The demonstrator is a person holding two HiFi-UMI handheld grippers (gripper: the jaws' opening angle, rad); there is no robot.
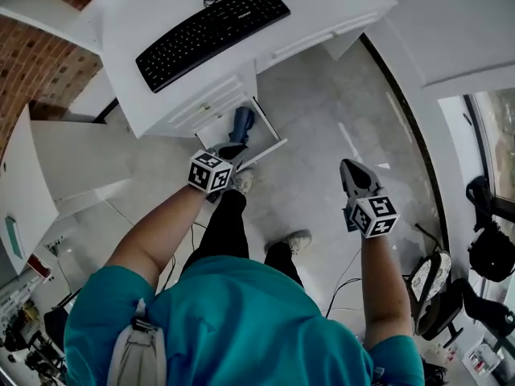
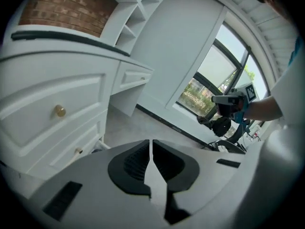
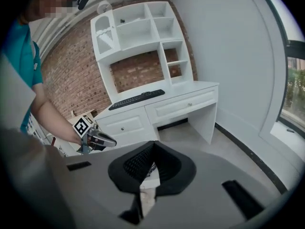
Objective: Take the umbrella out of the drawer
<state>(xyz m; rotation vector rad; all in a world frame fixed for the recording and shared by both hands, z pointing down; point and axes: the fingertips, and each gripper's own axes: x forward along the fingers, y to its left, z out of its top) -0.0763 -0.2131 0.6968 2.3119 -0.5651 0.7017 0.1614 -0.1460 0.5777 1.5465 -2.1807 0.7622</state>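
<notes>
Now our two grippers are both closed and empty: left gripper (image 2: pixel 151 144), right gripper (image 3: pixel 153 146). One dark blue umbrella (image 1: pixel 241 124) lies in the single open drawer (image 1: pixel 265 152), just beside the left fingertips and well apart from the right.

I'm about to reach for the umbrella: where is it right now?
In the head view, the blue umbrella lies in the open bottom drawer of the white desk, left of centre, just beyond the left gripper.
</notes>
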